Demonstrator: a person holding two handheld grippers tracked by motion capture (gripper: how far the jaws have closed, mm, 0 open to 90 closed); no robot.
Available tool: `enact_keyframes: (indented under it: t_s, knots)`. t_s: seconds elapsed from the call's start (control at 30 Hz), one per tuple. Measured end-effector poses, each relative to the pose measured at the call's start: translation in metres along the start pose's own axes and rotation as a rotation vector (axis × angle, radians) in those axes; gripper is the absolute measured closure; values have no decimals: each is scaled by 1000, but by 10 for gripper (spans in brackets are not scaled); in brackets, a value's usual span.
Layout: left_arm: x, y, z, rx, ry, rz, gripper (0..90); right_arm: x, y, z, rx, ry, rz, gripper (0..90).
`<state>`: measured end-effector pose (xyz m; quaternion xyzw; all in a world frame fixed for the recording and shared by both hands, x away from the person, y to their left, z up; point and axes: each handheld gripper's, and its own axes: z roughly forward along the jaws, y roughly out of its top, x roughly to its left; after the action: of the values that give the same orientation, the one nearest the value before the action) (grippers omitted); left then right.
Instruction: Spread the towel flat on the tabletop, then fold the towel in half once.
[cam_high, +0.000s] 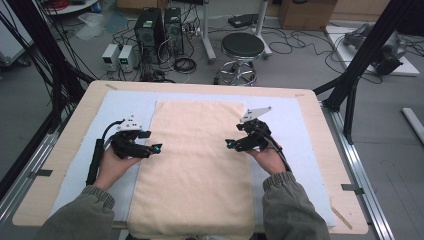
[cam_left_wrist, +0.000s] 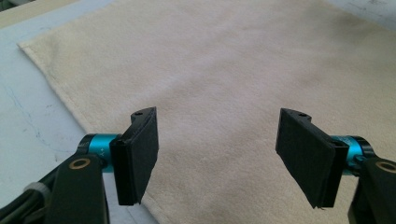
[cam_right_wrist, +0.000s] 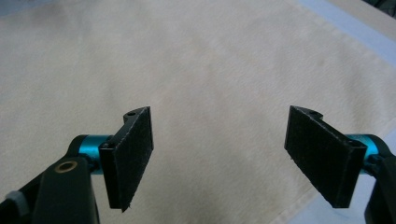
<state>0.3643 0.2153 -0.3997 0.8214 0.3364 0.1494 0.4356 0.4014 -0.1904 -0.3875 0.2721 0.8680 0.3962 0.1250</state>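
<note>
With both jaws spread and empty, the left gripper (cam_high: 156, 148) and right gripper (cam_high: 228, 144) should each pinch the beige towel (cam_high: 197, 165) squarely at its side edges, level with each other across the table (cam_high: 65, 150).

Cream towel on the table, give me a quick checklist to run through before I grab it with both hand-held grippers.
1. The cream rectangular terry towel lies flat and spread out on the pale blue mat: ok.
2. Left hand-held gripper jaws open, nothing between them: ok.
3. Right hand-held gripper jaws open, nothing between them: ok.
4. Left hand-held gripper sits at the towel's left long edge, which shows beside its jaws in the left gripper view: ok.
5. Right hand-held gripper is over the towel near its right long edge: ok.
6. Pads touching the cloth: cannot tell.
</note>
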Motion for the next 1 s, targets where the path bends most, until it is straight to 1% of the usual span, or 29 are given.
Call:
enact_keyframes:
  t_s: [0.03,0.13,0.23,0.3,0.37,0.43,0.5,0.53,0.63,0.67,0.7,0.77,0.8,0.83,0.87,0.9,0.93,0.97,1.0]
  knots:
    - [3,0,1,-10,6,-8,318,-2,2,1,3,1,8,234]
    - [8,1,3,-16,19,-39,319,-7,7,4,17,-12,14,235]
    - [10,0,5,-14,20,-55,319,-11,7,7,5,-17,14,237]
    - [9,-1,5,6,15,-55,316,-12,5,12,31,-9,21,236]
    - [7,-1,5,15,17,-43,316,-13,4,16,41,-6,31,236]
    - [7,-1,6,13,15,-39,316,-14,4,19,37,-11,32,236]
    - [9,-1,8,1,18,-42,320,-13,4,21,44,-16,33,237]
    - [10,-2,10,-1,20,-49,323,-13,4,21,43,-18,28,237]
    - [14,-4,17,0,35,-60,329,-18,2,22,37,-26,42,240]
    - [16,-4,21,-4,46,-63,337,-21,0,22,36,-31,50,242]
    - [18,-3,22,0,55,-55,354,-25,-2,24,30,-34,61,243]
    - [22,-1,27,-6,84,-71,360,-29,-5,27,35,-38,79,247]
    - [26,2,31,0,98,-78,366,-30,-6,29,39,-44,84,247]
    - [28,2,33,-2,110,-77,374,-32,-7,32,40,-48,91,247]
    - [31,4,37,8,121,-78,389,-33,-8,34,41,-52,95,250]
    - [33,4,40,20,129,-84,399,-34,-9,36,38,-66,91,266]
    - [37,4,45,34,143,-89,398,-35,-9,37,34,-74,98,275]
    - [39,3,48,44,152,-85,404,-37,-9,38,23,-92,102,293]
    - [42,2,52,51,158,-95,411,-38,-10,38,16,-97,109,305]
